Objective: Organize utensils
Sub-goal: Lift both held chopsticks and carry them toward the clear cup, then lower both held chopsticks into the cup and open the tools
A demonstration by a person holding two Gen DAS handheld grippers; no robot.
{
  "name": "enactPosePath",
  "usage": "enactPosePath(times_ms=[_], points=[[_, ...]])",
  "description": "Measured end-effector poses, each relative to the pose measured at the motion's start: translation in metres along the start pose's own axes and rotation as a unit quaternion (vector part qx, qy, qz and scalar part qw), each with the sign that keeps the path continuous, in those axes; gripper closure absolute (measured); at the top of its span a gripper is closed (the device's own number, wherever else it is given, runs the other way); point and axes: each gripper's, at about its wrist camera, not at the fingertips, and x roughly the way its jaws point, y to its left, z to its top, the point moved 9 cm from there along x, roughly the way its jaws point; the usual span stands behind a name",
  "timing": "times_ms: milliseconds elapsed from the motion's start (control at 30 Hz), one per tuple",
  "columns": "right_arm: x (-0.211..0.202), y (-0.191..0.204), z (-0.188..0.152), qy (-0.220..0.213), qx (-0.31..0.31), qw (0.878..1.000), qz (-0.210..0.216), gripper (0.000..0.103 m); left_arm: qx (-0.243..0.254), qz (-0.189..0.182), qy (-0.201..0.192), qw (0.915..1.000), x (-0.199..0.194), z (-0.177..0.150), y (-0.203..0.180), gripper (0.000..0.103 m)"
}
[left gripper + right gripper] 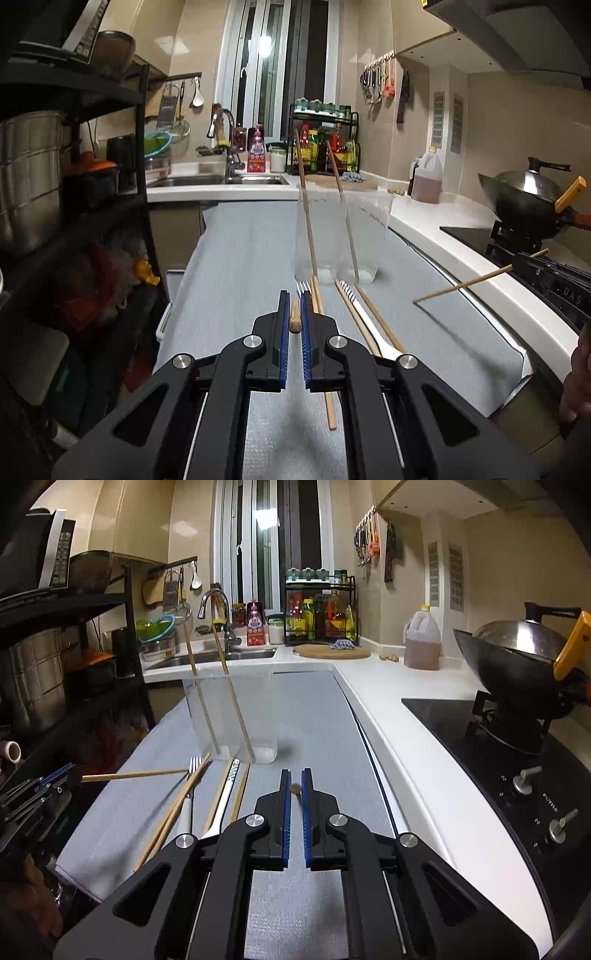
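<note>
the chopstick in the left tongs point(294, 312) is a thin, round stick of pale bare wood. in the left wrist view only its blunt butt end point(294, 320) shows, nipped between the blue ribbed pads; in the right wrist view its full length point(135, 775) runs nearly level, sticking out sideways from those tongs above the worktop and ending near the fork's tines. the right tongs point(296, 788) are clamped on a second chopstick the same way: its round end grain point(296, 788) sits between the pads, and seen from the left wrist its shaft point(480, 276) slopes down and leftward, tip clear of the mat.

below them more utensils lie lengthwise on the grey mat point(314, 716), pointing roughly toward the clear container point(231, 716): a pair of chopsticks point(173, 808) lying close together, a steel fork point(192, 794) with a white handle, a white-handled piece with a dark striped end point(227, 794), and single wooden sticks either side of it. the container is a tall, see-through, straight-walled holder standing upright on the mat just beyond them, with two chopsticks point(221, 686) leaning inside it, tops tilted left and rising above the rim.

the mat is finely textured and covers a smooth white worktop point(406, 716). a dark wok with a steel lid point(517, 653) sits on the black hob to the right.
</note>
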Motion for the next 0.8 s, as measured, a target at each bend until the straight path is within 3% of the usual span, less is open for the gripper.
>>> enactPosePath(times_ms=[300, 800], points=[[0.003, 0.017, 0.042, -0.016, -0.008, 0.999, 0.026, 0.097, 0.004, -0.007, -0.02, 0.9998, 0.004, 0.059, 0.005, 0.097], [0.021, 0.04, 0.113, 0.0, -0.003, 0.998, 0.067, 0.097, -0.022, -0.028, 0.032, 0.9989, 0.035, 0.118, 0.022, 0.097]])
